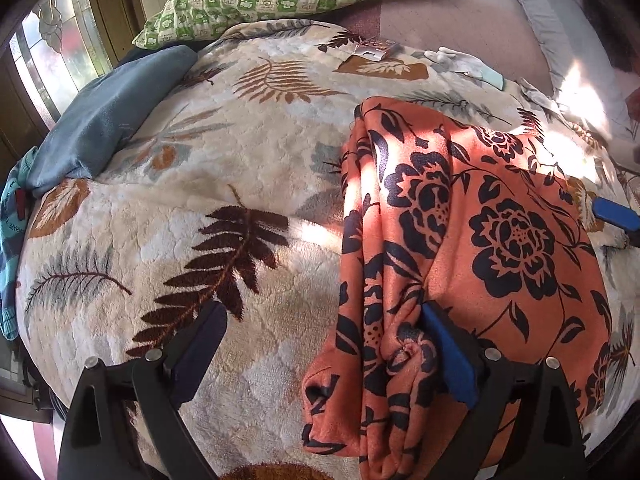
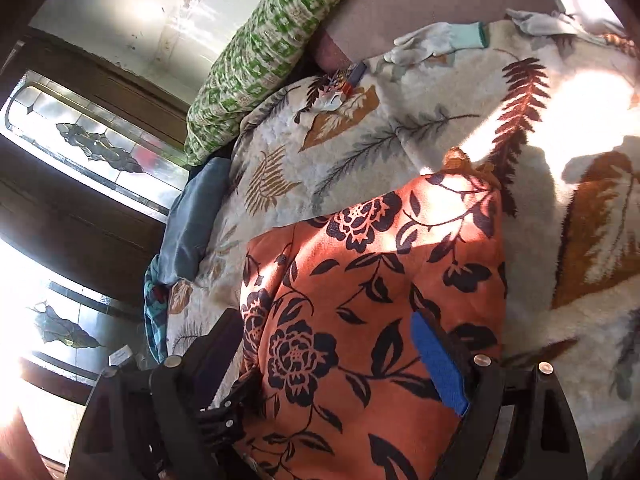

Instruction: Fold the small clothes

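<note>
Orange floral garment (image 1: 472, 240) lies folded on leaf-print blanket (image 1: 240, 184) on bed; left gripper (image 1: 324, 344) and right gripper (image 2: 328, 356) both spread apart, holding nothing

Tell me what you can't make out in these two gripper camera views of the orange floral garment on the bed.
- Orange floral garment, left wrist view: its near end is cut off by the frame's bottom edge.
- Same garment, right wrist view: the right gripper covers its lower corners.
- Small packet on the leaf-print blanket: too small to identify.
- Teal cloth, left wrist view: cut off by the left edge.
- White glove: its far side is out of view.
</note>
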### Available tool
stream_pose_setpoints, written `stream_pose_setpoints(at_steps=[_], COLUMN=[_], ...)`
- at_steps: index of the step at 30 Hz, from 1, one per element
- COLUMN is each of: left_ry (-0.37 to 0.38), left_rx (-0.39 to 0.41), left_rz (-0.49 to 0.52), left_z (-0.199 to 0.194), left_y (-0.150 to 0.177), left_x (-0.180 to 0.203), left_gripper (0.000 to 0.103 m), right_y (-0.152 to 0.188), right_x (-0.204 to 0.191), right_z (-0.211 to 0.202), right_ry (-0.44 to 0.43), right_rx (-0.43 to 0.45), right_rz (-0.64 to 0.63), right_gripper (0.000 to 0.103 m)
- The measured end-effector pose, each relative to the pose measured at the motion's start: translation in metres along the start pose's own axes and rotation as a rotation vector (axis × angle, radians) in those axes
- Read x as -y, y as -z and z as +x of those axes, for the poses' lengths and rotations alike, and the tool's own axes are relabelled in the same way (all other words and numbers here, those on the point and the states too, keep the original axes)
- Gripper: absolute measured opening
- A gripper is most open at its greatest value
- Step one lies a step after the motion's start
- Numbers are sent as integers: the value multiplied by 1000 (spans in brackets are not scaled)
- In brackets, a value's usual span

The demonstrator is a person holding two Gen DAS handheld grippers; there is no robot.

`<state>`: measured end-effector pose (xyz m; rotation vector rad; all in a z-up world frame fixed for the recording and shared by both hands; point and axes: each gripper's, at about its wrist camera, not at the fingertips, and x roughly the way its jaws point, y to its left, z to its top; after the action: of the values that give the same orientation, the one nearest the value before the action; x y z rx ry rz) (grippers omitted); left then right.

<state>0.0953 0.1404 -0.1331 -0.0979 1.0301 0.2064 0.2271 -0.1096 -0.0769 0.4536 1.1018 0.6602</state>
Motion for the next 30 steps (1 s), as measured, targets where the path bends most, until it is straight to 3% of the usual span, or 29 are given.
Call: stream_pose_setpoints(at_steps=[6, 8, 12, 15, 16, 18, 22, 26, 28, 30], left_ry=[0, -1, 4, 21, 27, 40, 38, -34, -23, -22], left_rx=[5, 5, 6, 2, 3, 19, 100, 29, 30, 33], left_rz=[2, 2, 1, -16, -30, -63, -63, 58, 37, 42], left_z=[-5, -5, -4, -3, -4, -12, -29, -1, 0, 0], left_y=[1, 2, 3, 2, 1, -1, -4, 5, 4, 4], left_x=[-1, -1, -1, -5, -7, -12, -12, 7, 4, 4], left_gripper=[97, 97, 97, 97, 97, 97, 97, 97, 97, 97], right_y=[40, 49, 46, 46, 52, 65, 43, -11, -36, -52], right_x=[46, 55, 33, 10, 9, 14, 0, 27, 52, 77], right_z=[-40, -49, -52, -23, -4, 31, 1, -20, -6, 22], right_ry=[79, 70, -75, -241, -256, -160, -202, -46, 55, 102], right_rx=[19, 39, 42, -37, -98, -216, -91, 72, 81, 18], right_rz=[89, 122, 107, 95, 100, 95, 44, 98, 137, 173], right_gripper=[88, 88, 88, 88, 88, 88, 88, 88, 88, 88])
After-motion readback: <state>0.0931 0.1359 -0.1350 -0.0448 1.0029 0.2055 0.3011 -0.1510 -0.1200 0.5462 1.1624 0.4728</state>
